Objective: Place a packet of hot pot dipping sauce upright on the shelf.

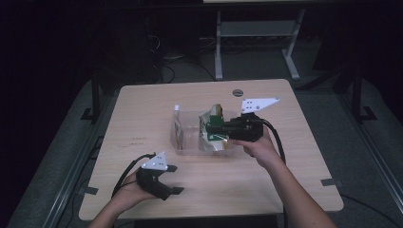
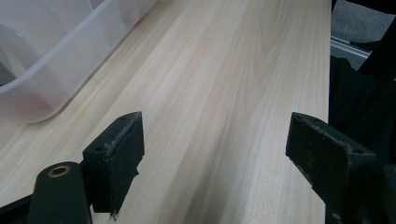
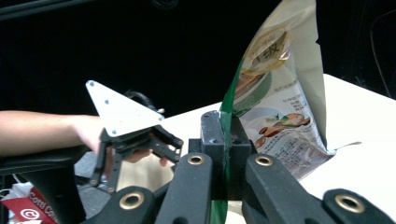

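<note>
A cream and green snack bag (image 1: 212,137) hangs over the right half of a clear plastic bin (image 1: 177,148) in the middle of the table. My right gripper (image 1: 219,127) is shut on the bag's green edge. In the right gripper view the bag (image 3: 280,107) stands upright above the shut jaws of that gripper (image 3: 225,135). My left gripper (image 1: 176,179) rests near the table's front left, held in a hand, open with nothing between its jaws. The left gripper view has that gripper (image 2: 217,135) wide open over bare wood, with the bin (image 2: 56,70) at the upper left.
Another packet (image 1: 178,130) lies in the bin's left compartment. A dark round grommet (image 1: 237,92) sits near the table's far edge. Tape marks (image 1: 331,182) lie at the front right. A metal desk frame (image 1: 256,28) stands behind the table.
</note>
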Action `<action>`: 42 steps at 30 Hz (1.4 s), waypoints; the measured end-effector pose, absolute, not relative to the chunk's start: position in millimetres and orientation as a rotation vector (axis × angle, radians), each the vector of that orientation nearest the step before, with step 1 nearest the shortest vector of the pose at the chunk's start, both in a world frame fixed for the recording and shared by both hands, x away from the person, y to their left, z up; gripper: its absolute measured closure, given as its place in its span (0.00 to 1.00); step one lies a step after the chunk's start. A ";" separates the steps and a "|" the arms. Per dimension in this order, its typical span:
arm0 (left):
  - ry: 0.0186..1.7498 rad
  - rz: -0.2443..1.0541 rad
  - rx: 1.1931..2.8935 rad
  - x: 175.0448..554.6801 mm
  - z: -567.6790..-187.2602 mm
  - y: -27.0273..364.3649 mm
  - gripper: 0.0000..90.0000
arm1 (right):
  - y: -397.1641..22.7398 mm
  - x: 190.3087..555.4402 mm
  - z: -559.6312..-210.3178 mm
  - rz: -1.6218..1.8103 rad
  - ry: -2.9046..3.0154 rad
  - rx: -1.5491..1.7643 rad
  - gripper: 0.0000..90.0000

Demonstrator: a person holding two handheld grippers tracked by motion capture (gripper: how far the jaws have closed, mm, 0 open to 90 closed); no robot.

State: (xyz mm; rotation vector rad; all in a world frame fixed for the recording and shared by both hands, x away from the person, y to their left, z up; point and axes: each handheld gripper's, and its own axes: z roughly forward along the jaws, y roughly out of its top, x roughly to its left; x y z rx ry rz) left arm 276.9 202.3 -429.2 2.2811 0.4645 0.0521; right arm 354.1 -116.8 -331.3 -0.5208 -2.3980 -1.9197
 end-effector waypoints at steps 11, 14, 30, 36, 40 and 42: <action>0.459 0.051 2.295 276.1 -430.5 200.8 0.21 | -112.1 371.6 -341.9 -1.882 -2.427 -0.594 1.00; 0.456 0.049 2.299 276.1 -430.9 200.0 0.21 | -111.4 374.5 -345.9 -1.869 -2.441 -0.612 1.00; 0.452 0.033 2.302 273.9 -433.9 196.1 0.21 | -109.2 386.1 -360.3 -1.822 -2.460 -0.670 1.00; 0.443 0.033 2.314 274.2 -434.0 196.5 0.21 | -106.2 387.2 -365.3 -1.781 -2.493 -0.692 0.99; 0.447 0.029 2.311 274.3 -434.4 196.2 0.21 | -104.2 386.7 -365.7 -1.773 -2.518 -0.692 0.96; 0.448 0.030 2.304 274.1 -434.6 195.9 0.21 | -104.1 385.8 -364.4 -1.797 -2.502 -0.688 0.93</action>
